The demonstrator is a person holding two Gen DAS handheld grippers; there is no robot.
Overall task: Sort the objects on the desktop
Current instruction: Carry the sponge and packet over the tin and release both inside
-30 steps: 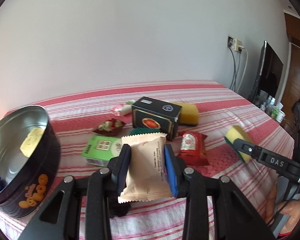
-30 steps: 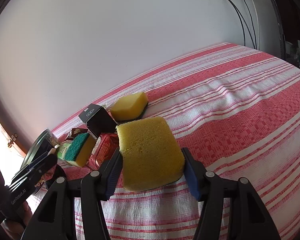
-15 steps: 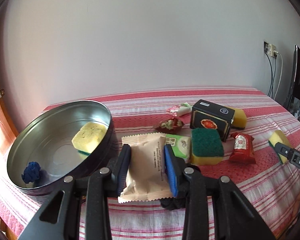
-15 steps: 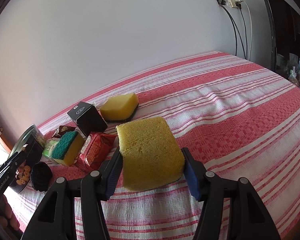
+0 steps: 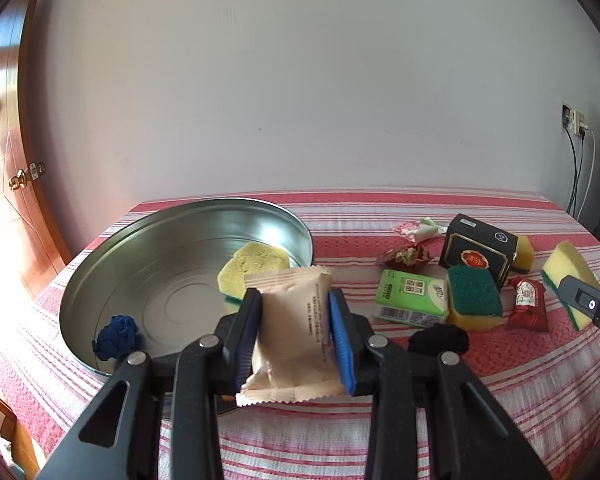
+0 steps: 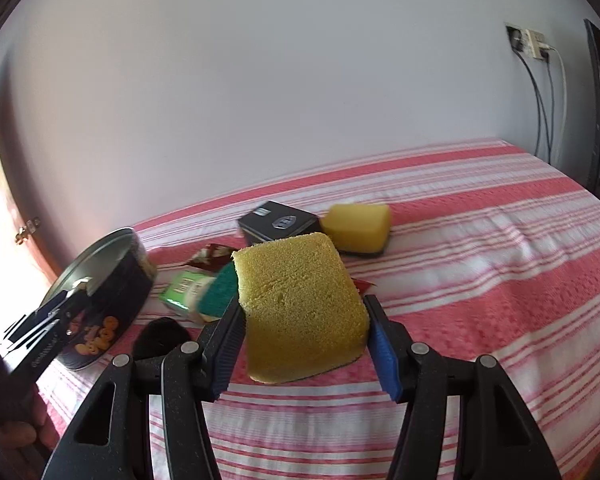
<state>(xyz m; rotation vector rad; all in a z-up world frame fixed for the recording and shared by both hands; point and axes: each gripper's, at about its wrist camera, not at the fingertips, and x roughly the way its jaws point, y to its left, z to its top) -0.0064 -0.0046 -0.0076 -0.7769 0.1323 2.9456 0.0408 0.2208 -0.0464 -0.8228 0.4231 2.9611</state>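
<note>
The left gripper is clamped on a beige packet, its blue pads pressing the packet's two sides; the packet stands upright between them, just at the near rim of the round tin. The right gripper is closed on a yellow sponge, which fills the gap between its pads and sits tilted, its top face sloping toward the camera.

Taking the tin as the landmark: inside it lie a yellow sponge piece against the far right wall and a crumpled blue thing at the near left wall (what it is, I cannot tell). The tin rests on a red-and-white striped cloth. Just right of the tin lies a green packet, and touching that packet's right end, a green-topped sponge. A black lump sits in front of those two. Beyond them, right of the tin, are a dark red wrapper, a pink-and-white wrapper and a black box, with another yellow sponge tucked behind the box. A red sachet lies farther right still.

From the right wrist view the tin's dark outer wall carries yellow figures, and the left gripper reaches over its rim.
</note>
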